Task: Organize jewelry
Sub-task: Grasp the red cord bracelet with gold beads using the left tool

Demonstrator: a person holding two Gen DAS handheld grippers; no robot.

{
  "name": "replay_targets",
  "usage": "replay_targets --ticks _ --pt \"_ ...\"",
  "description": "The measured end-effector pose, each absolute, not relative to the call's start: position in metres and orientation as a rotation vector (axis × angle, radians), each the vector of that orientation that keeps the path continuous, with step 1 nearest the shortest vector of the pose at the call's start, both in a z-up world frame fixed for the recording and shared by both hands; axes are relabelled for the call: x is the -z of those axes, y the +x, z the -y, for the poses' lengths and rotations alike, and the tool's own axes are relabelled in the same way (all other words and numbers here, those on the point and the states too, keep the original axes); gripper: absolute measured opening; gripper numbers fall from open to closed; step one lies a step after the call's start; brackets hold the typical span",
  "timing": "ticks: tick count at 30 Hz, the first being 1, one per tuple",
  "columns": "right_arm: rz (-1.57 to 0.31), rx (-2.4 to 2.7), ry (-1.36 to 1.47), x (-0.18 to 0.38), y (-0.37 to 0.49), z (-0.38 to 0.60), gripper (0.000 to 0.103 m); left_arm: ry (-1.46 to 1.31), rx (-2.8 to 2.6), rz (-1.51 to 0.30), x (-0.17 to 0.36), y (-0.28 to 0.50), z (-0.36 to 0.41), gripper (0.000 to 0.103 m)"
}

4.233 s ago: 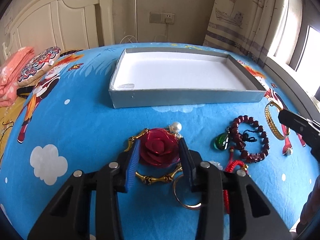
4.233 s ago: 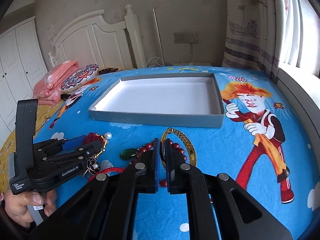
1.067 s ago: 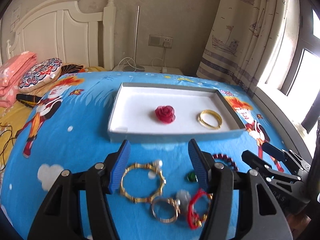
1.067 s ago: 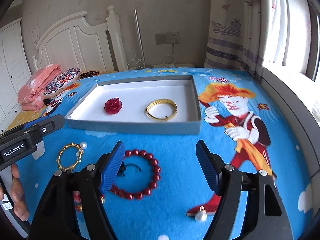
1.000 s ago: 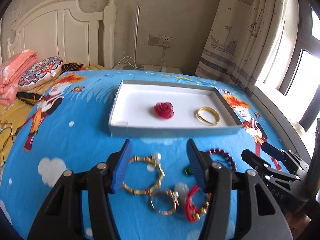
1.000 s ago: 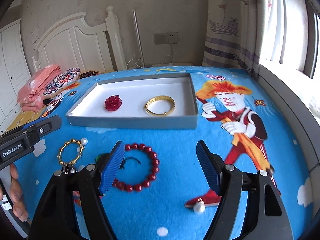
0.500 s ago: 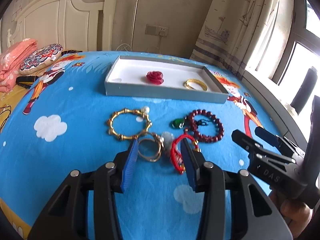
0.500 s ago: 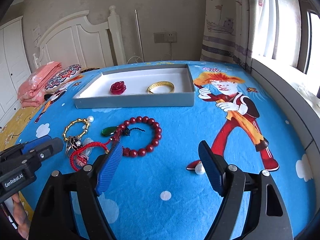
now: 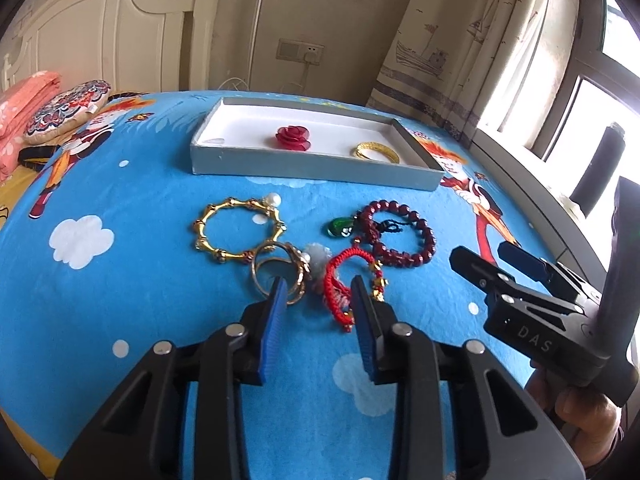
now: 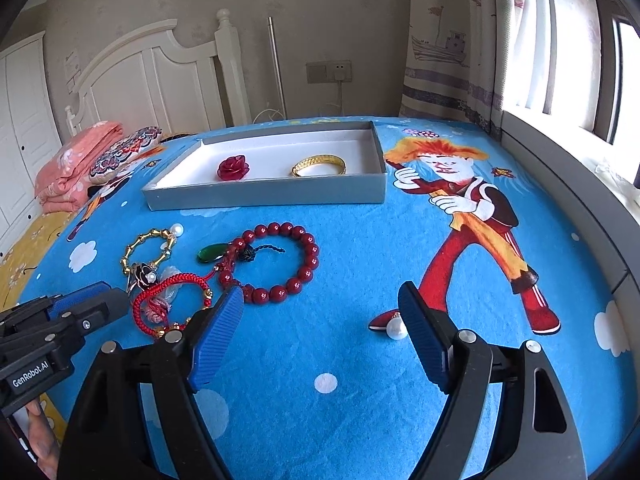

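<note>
My left gripper (image 9: pixel 318 283) hovers low over the pile on the blue sheet. Its jaws are closing, with the red cord bracelet (image 9: pixel 329 280) and a gold ring (image 9: pixel 256 274) between them, untouched. My right gripper (image 10: pixel 320 296) stands wide open with only sheet between its fingers, just short of the red bead bracelet (image 10: pixel 308 264). A pearl earring (image 10: pixel 396 328) lies by its right finger. The grey tray (image 10: pixel 264 196) holds a red rose (image 10: pixel 233 168) and a gold bangle (image 10: pixel 319 166).
A gold bamboo bangle with a pearl (image 9: pixel 232 257) and a green pendant (image 9: pixel 339 227) lie beside the pile. Pillows and a folded pink blanket (image 10: pixel 72 168) sit at the far left by the headboard. The bed's edge and window sill (image 10: pixel 580 184) run along the right.
The rose and gold bangle, earlier in the grippers, now lie in the tray. Both grippers drew back from the tray to the pile. The left jaws narrowed and sank.
</note>
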State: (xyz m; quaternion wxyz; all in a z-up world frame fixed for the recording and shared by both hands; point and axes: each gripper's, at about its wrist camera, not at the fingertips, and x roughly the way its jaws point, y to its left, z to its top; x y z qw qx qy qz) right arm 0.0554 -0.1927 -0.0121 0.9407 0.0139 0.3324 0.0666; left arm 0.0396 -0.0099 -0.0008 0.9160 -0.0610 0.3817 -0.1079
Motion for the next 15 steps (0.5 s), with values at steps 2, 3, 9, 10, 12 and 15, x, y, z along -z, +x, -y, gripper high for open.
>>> replay_targets --ticks 2,3,9,10,12,15 --pt "-0.675 -0.136 0.025 0.012 0.055 0.192 0.075 -0.131 0.238 -0.795 0.003 0.041 0.012 0.025" --pt "-0.676 -0.137 0.025 0.012 0.056 0.192 0.075 -0.140 0.247 -0.801 0.004 0.041 0.012 0.023" --pt "-0.685 -0.146 0.031 0.013 0.058 0.192 0.075 -0.135 0.255 -0.822 0.011 0.046 0.016 0.021" --pt "-0.686 -0.147 0.031 0.013 0.058 0.191 0.075 -0.132 0.254 -0.826 0.013 0.046 0.017 0.021" --pt "-0.686 -0.149 0.030 0.013 0.059 0.191 0.075 -0.134 0.258 -0.831 0.014 0.048 0.017 0.018" --pt "-0.690 -0.151 0.030 0.014 0.059 0.191 0.075 -0.129 0.269 -0.844 0.016 0.051 0.019 0.013"
